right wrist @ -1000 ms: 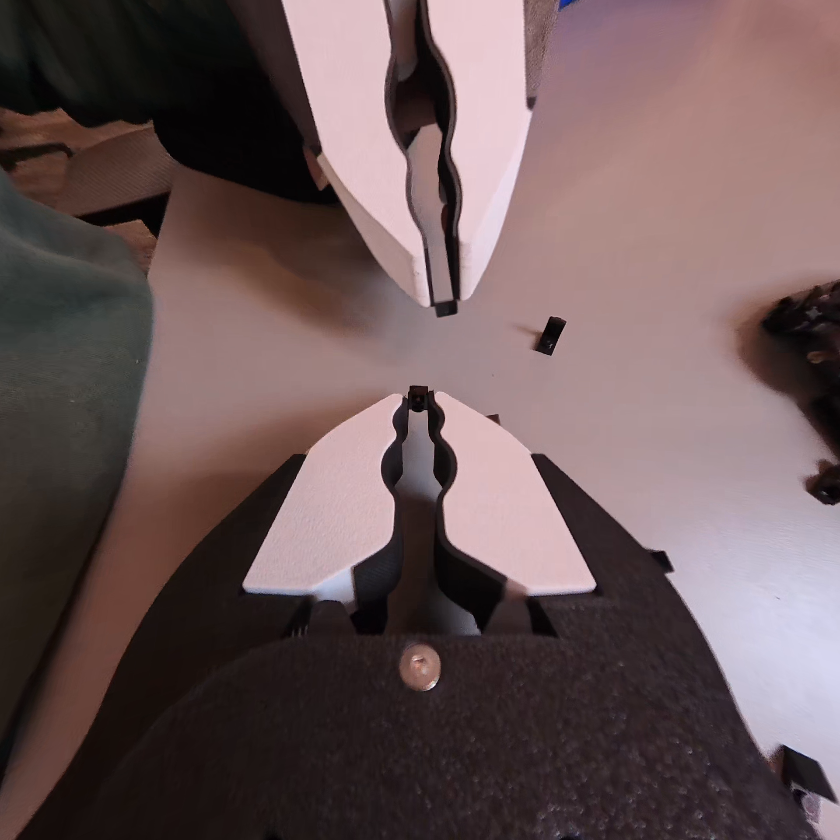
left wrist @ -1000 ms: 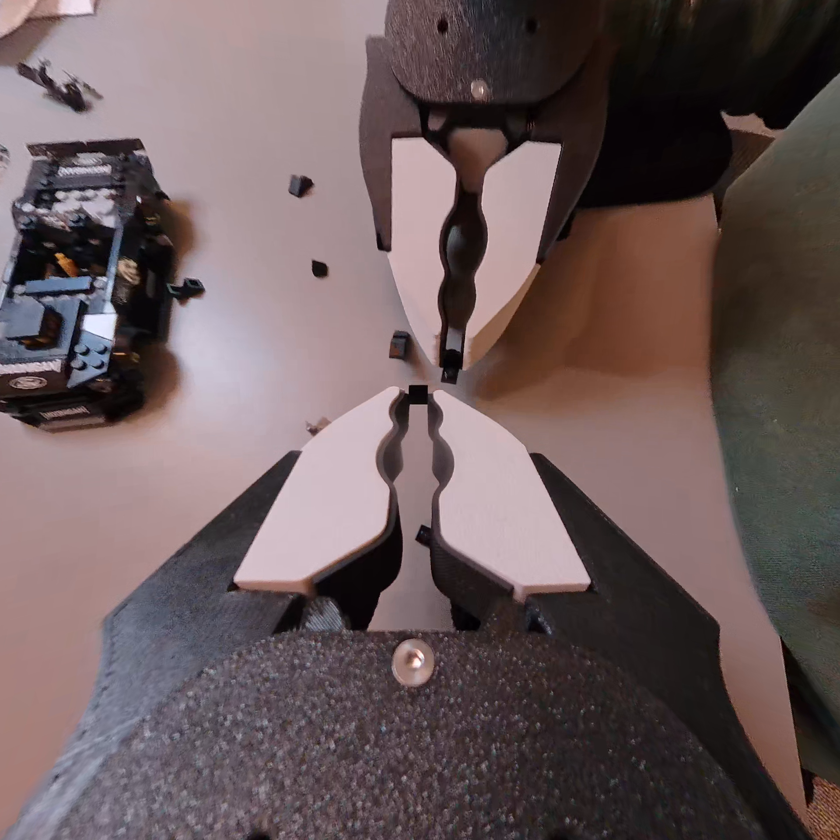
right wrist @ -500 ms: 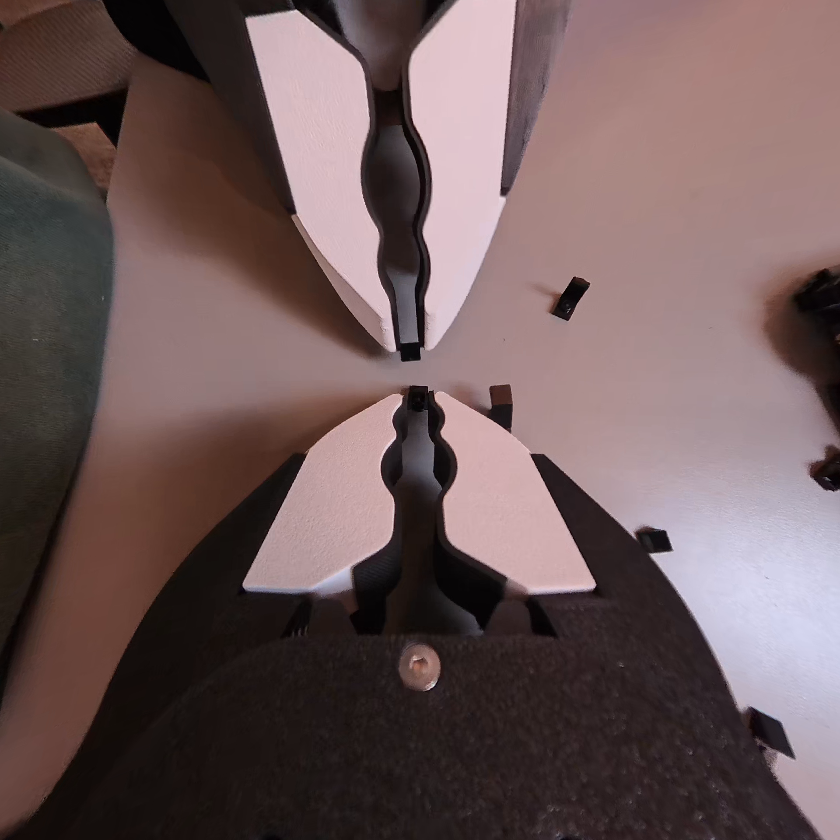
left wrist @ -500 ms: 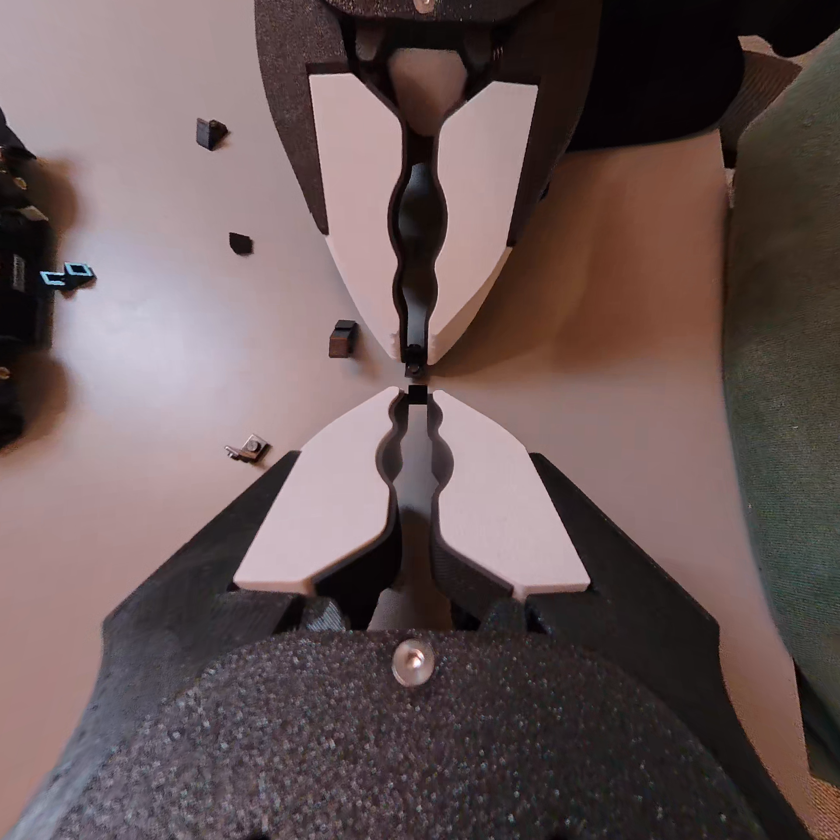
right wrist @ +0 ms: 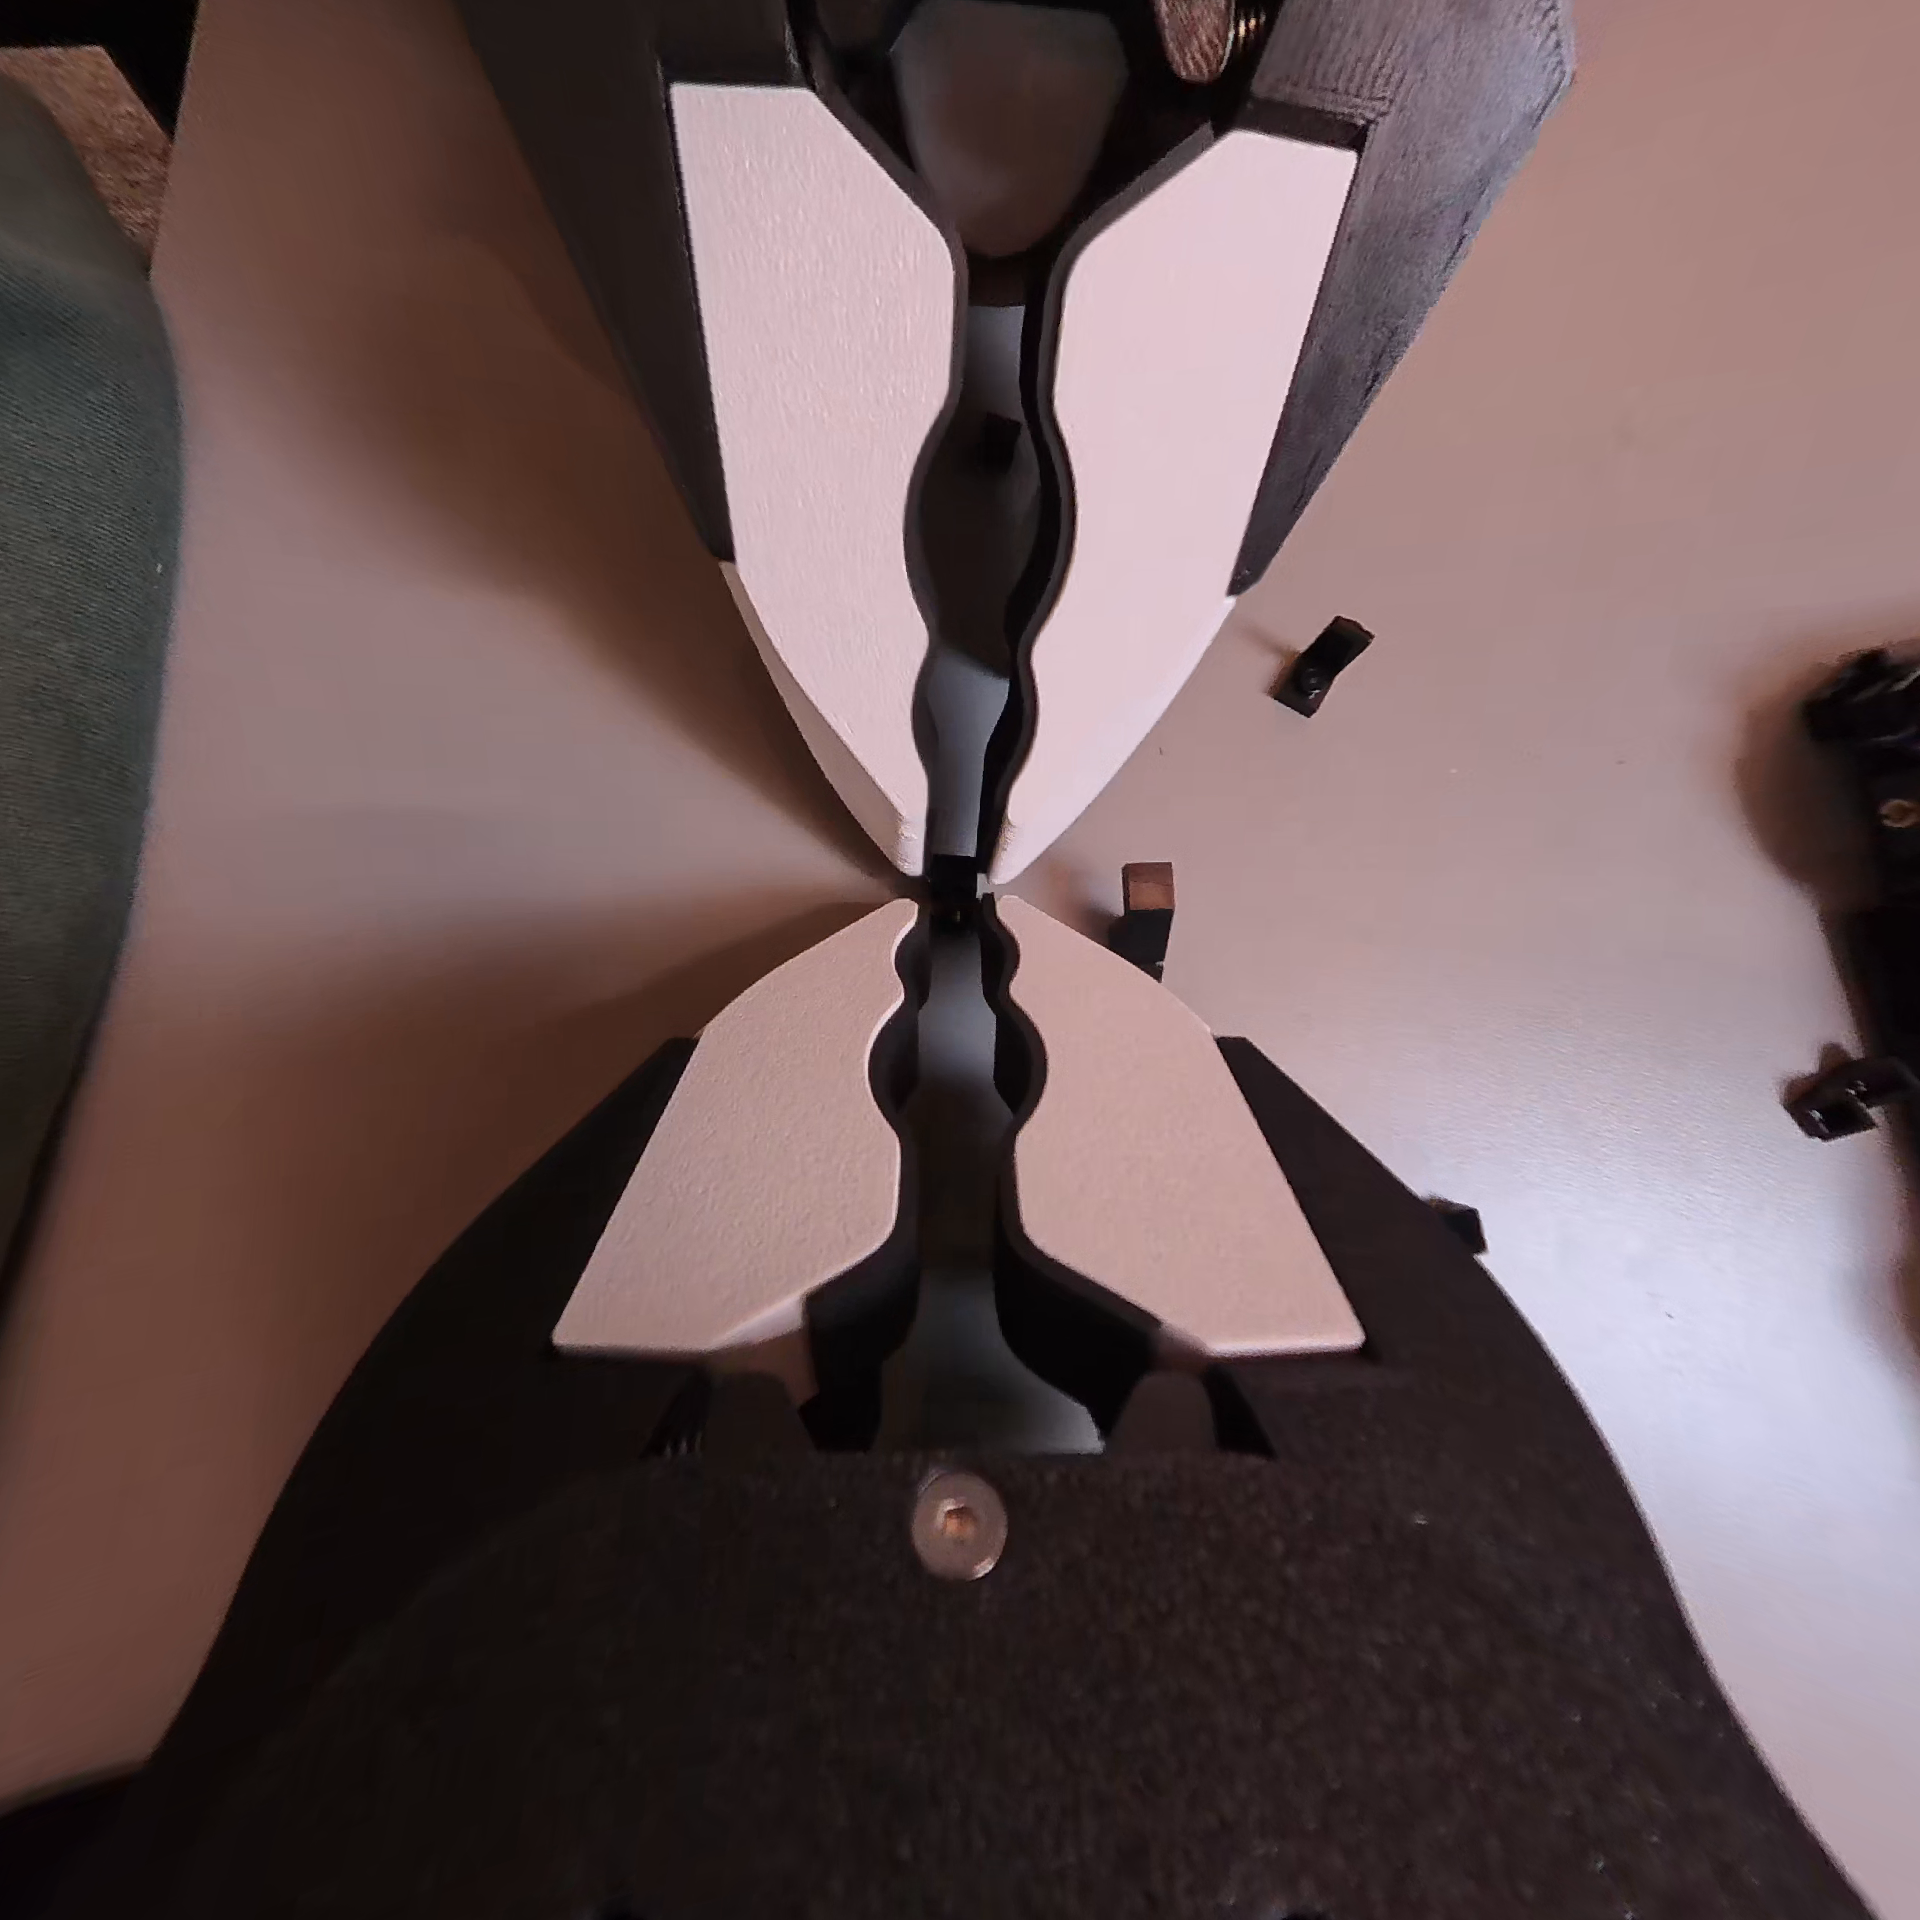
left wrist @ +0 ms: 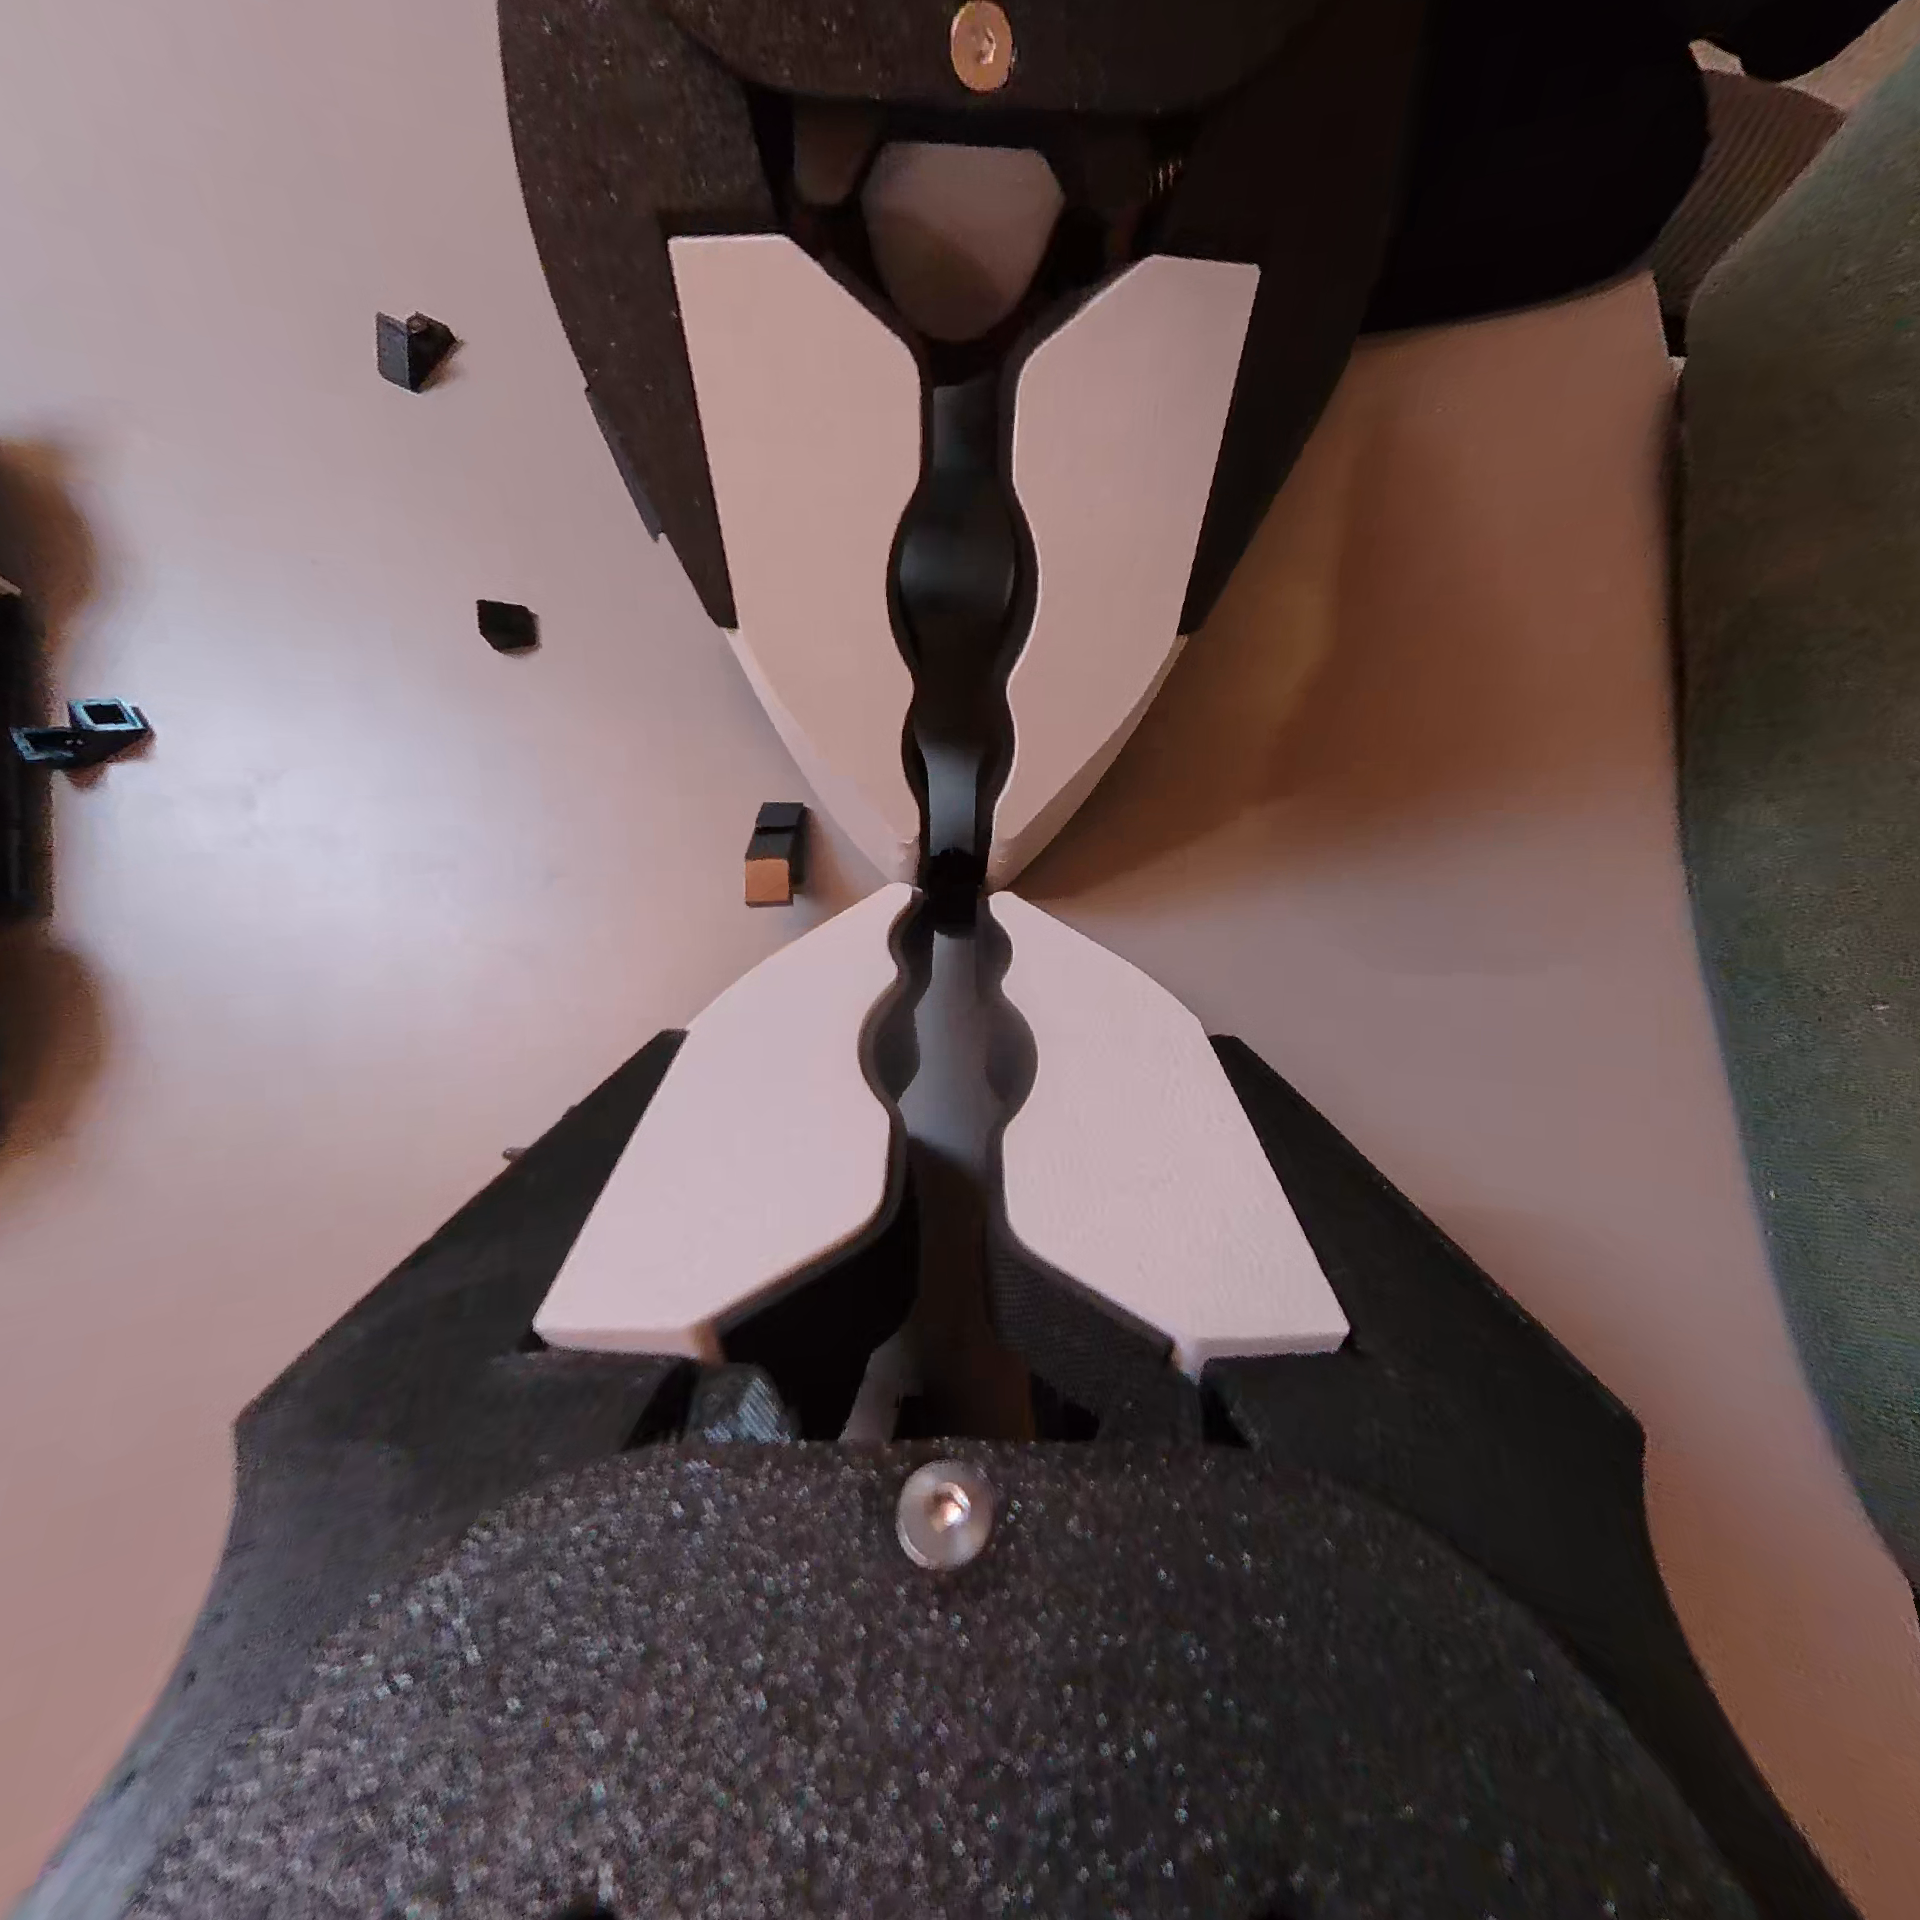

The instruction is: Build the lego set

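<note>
- Left gripper (left wrist: 951, 914) and right gripper (right wrist: 954, 914) are meeting tip to tip above the counter (left wrist: 312, 935).
- Each pair of jaws is pinching a small black lego piece (left wrist: 951, 888) at its very tips; the two pieces are touching.
- Loose black pieces (left wrist: 774, 854) are lying on the counter just beside the tips.

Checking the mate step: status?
Left tool and right tool each shut on a small black piece, tip to tip. Pieces touching. Loose brick beside, not blocking.
</note>
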{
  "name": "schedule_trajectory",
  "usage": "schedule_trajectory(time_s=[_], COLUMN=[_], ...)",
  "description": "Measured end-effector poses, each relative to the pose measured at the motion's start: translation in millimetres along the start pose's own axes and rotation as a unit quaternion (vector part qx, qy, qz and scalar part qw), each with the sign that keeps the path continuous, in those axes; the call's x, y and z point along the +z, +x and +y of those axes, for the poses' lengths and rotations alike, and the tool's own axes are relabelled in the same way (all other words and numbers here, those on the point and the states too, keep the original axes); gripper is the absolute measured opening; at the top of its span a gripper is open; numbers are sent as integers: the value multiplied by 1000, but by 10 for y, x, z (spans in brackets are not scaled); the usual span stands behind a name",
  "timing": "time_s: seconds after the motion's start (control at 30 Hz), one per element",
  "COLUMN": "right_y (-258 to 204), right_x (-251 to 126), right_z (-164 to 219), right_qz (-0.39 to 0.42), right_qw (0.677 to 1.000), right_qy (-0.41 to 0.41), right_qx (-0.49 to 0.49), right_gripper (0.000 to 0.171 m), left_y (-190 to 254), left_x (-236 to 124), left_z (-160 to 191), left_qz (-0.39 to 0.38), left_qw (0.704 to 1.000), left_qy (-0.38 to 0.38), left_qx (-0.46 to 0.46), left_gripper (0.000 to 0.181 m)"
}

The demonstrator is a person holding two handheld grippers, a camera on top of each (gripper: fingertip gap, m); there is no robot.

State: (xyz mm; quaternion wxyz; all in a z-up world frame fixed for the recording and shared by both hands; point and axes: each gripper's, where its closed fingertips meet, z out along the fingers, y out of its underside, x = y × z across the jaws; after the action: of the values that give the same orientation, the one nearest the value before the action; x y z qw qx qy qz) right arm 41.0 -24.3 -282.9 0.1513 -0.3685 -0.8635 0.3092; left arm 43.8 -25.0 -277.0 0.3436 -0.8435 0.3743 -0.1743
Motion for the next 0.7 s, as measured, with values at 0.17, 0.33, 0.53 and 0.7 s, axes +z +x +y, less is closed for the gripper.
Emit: schedule_trajectory(time_s=[0.17, 0.33, 0.53, 0.7], right_y=[-1, 6, 4, -5], right_x=[1, -8, -6, -13], right_z=[1, 12, 15, 26], right_qz=[-2, -1, -3, -5], right_qw=[1000, 1000, 1000, 1000], right_qy=[0, -2, -4, -8], right_qx=[2, 5, 11, 15], right_gripper=[9, 8, 8, 8], left_y=[2, -19, -18, -6], left_x=[21, 42, 51, 63], left_z=[-7, -1, 4, 4], left_qz=[2, -18, -16, 0], left_qw=[1000, 1000, 999, 998], left_qy=[-6, -20, -39, -65], left_qx=[3, 6, -7, -3], left_gripper=[8, 8, 8, 8])
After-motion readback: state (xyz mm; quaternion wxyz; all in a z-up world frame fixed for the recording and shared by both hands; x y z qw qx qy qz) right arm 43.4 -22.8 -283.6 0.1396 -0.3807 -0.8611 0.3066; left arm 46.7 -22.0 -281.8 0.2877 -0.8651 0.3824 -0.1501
